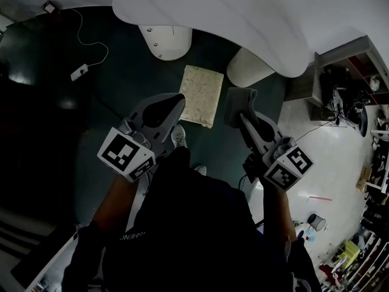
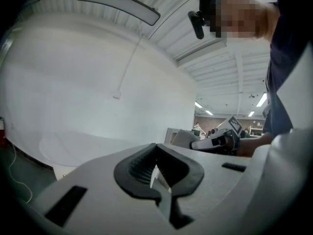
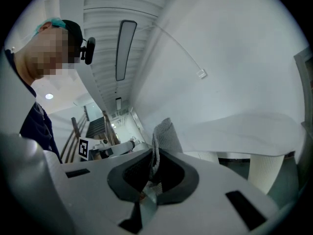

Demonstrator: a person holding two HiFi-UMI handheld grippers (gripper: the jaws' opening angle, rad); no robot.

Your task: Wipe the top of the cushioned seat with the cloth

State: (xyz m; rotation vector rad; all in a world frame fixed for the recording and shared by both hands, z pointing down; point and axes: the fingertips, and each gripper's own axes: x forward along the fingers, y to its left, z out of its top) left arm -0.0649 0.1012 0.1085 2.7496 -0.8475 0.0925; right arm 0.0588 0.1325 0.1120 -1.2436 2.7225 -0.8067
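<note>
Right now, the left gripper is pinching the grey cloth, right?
Not quite: the right gripper is pinching the grey cloth, as the right gripper view shows. The left gripper has nothing between its jaws.

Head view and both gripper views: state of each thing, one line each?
Left gripper: shut, nothing between the jaws.
Right gripper: shut on the cloth.
Cloth: pinched at one end, the rest sticking out past the jaws, not on the seat.
Cushioned seat: white top bare, neither gripper touching it.
Patterned mat: lying flat on the floor near the seat's legs.
</note>
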